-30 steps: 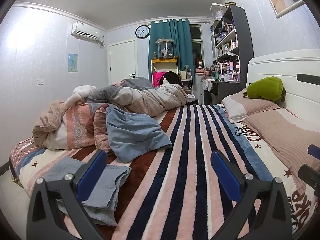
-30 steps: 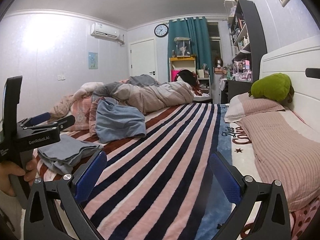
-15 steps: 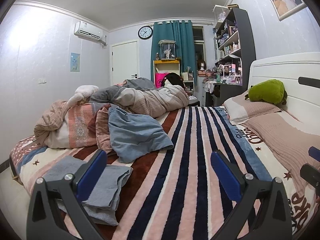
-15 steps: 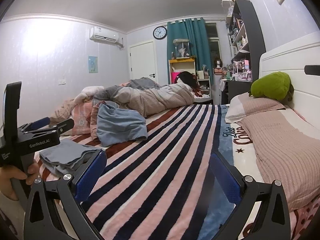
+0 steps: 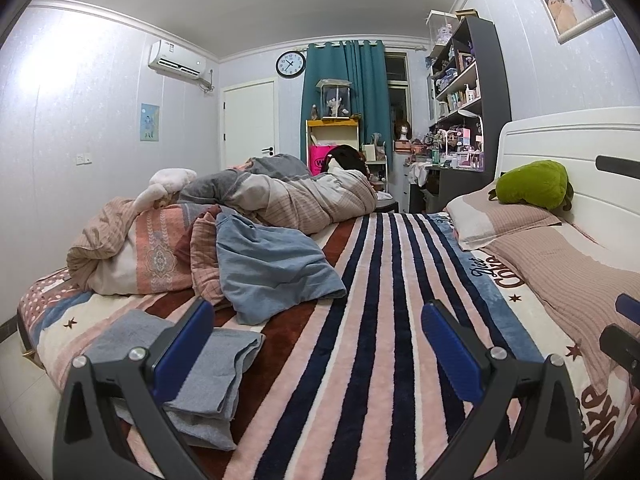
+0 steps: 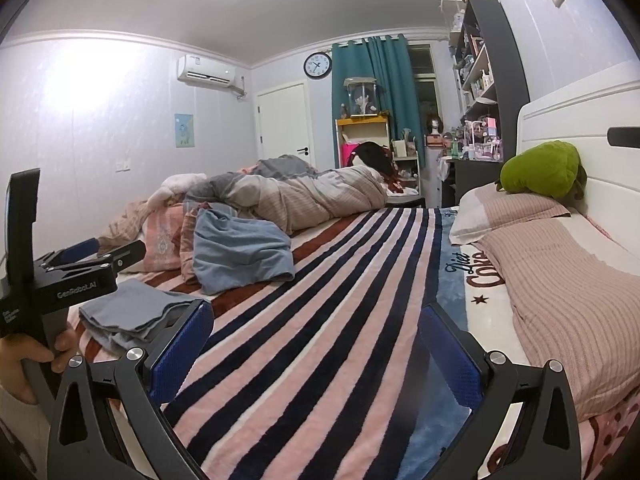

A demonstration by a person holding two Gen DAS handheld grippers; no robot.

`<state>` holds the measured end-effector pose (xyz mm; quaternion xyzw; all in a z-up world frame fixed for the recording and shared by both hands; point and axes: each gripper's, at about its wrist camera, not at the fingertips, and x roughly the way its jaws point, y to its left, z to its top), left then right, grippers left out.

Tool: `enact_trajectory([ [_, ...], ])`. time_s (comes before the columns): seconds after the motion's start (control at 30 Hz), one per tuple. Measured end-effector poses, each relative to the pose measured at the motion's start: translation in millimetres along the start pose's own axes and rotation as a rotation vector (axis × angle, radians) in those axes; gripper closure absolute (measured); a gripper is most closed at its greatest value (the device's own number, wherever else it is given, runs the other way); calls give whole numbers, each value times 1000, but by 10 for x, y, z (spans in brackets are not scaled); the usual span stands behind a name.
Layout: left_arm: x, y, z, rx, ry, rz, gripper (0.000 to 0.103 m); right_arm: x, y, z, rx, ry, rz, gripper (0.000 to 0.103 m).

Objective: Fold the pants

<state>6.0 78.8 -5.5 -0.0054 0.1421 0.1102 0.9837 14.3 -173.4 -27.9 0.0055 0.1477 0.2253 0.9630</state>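
Both handheld grippers have lifted slightly and levelled out over the past second, so more ceiling and less striped blanket [image 5: 372,320] now fills each view. Left gripper [image 5: 316,344] and right gripper [image 6: 316,344] hover above the bed with blue-padded jaws spread wide and holding nothing, while grey pants [image 5: 200,368] lie folded in a compact stack near the bed's left edge, just below the left gripper. That garment appears done; a rumpled blue garment [image 5: 272,272] lies unfolded beside the bedding heap [image 5: 132,252], possibly next.
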Motion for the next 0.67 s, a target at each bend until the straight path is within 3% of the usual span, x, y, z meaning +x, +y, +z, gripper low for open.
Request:
enact_trajectory([
  [0.67, -33, -5, -7, -3, -9, 2, 1, 2, 35, -6, 12, -1, 0, 0],
])
